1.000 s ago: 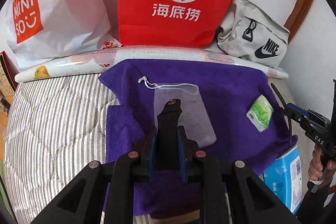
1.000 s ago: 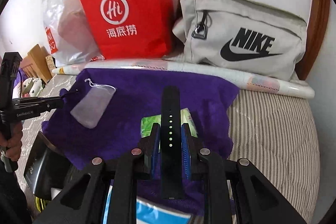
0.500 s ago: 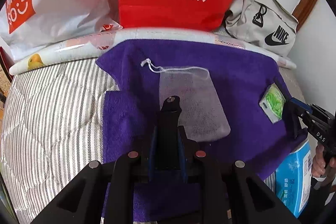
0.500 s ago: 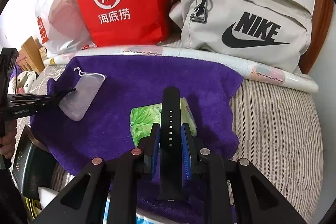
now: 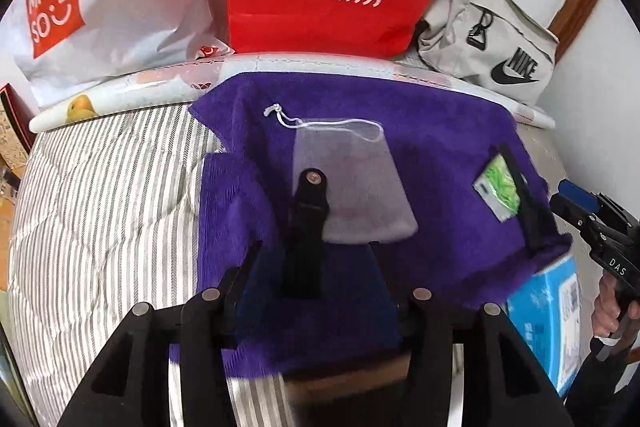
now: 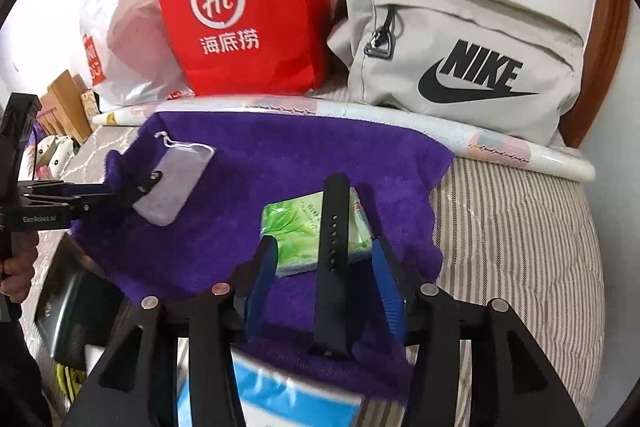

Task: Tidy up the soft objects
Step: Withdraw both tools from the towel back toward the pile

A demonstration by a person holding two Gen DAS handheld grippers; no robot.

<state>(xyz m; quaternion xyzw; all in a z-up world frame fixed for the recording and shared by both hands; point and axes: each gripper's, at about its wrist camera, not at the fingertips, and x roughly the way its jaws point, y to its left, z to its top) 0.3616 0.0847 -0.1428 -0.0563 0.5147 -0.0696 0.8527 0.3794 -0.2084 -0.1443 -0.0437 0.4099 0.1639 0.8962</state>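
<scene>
Claws stand wide apart on both sides, each holding nothing. The left claw (image 5: 316, 267) hovers over the near end of the translucent white mesh drawstring pouch (image 5: 352, 183), which lies flat on the purple fleece towel (image 5: 440, 155) spread across the striped bed (image 5: 100, 195). The right claw (image 6: 324, 267) straddles the green plastic tissue packet (image 6: 296, 227), fingers (image 6: 262, 271) either side of it, an arrangement that suits a pinch across its soft width. A narrow black strap stands between each pair of fingers. Both soft items probably rest on the towel as a sorting surface.
</scene>
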